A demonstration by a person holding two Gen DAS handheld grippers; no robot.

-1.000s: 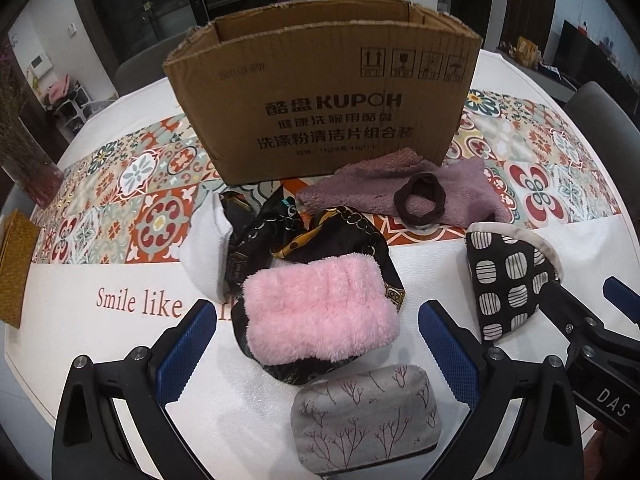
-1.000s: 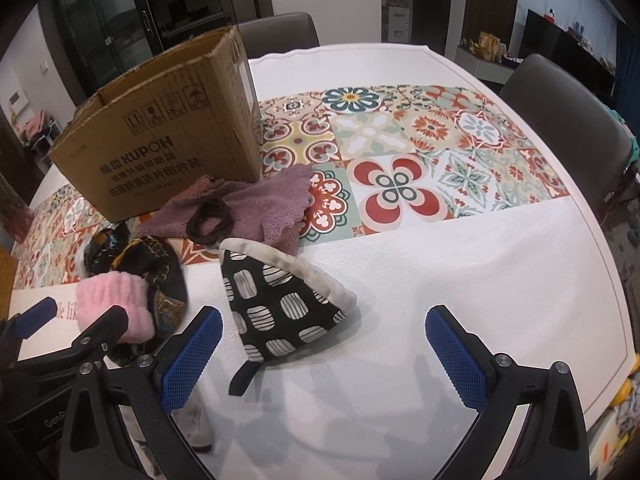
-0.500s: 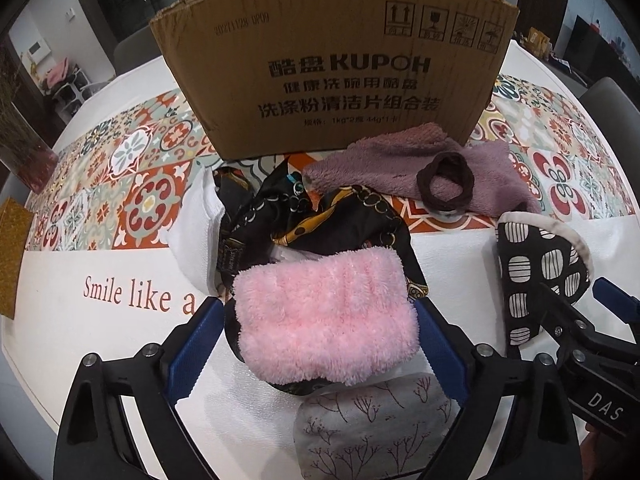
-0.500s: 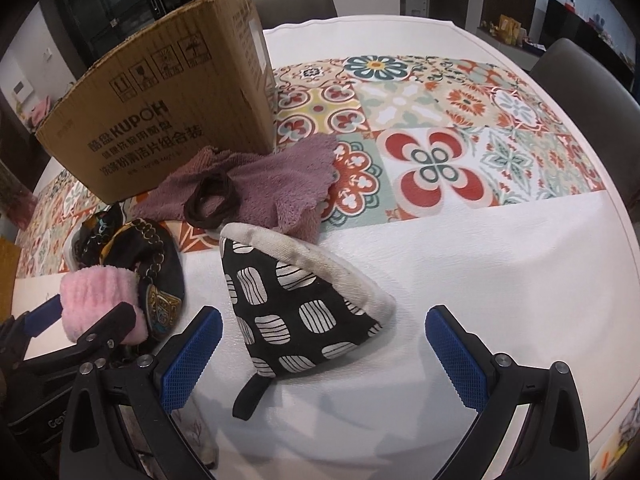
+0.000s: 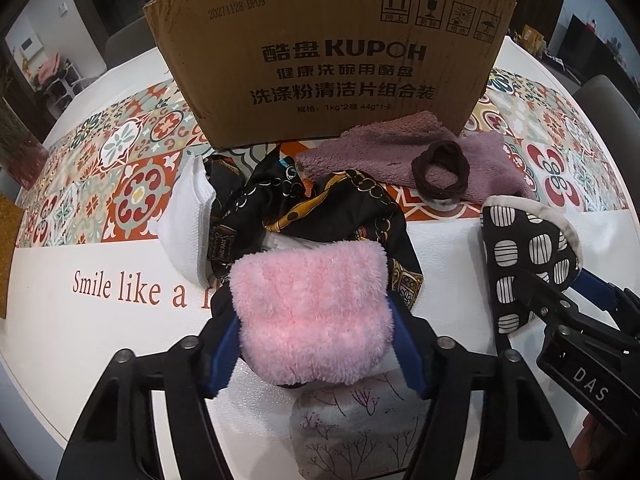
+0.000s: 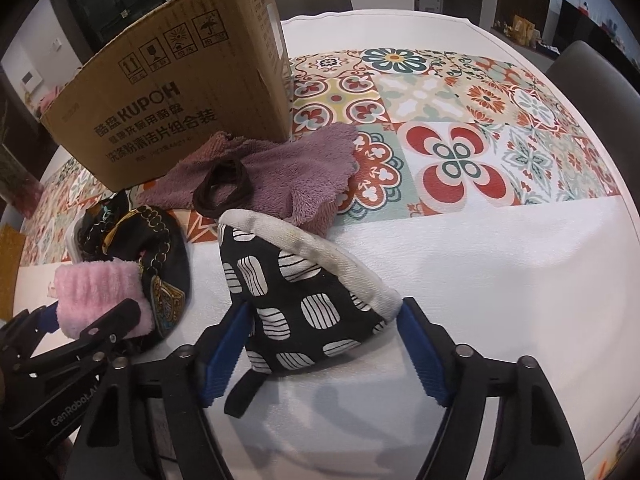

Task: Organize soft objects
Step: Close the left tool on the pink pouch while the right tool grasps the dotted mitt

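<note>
Between the left tool (image 5: 316, 354) pads: pink fluffy cloth (image 5: 310, 312), pinched on both sides, atop the pile on the worktop (image 5: 80, 340).
R tool (image 6: 322, 354) spread round the patterned mitt (image 6: 304, 292), pads just beside it, no squeeze seen; box (image 5: 332, 64) lies straight ahead of L tool.

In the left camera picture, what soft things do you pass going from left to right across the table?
White sock → pink fluffy cloth, gripped by the left tool → dark hair tie on the purple towel → black-and-white spotted mitt.
</note>
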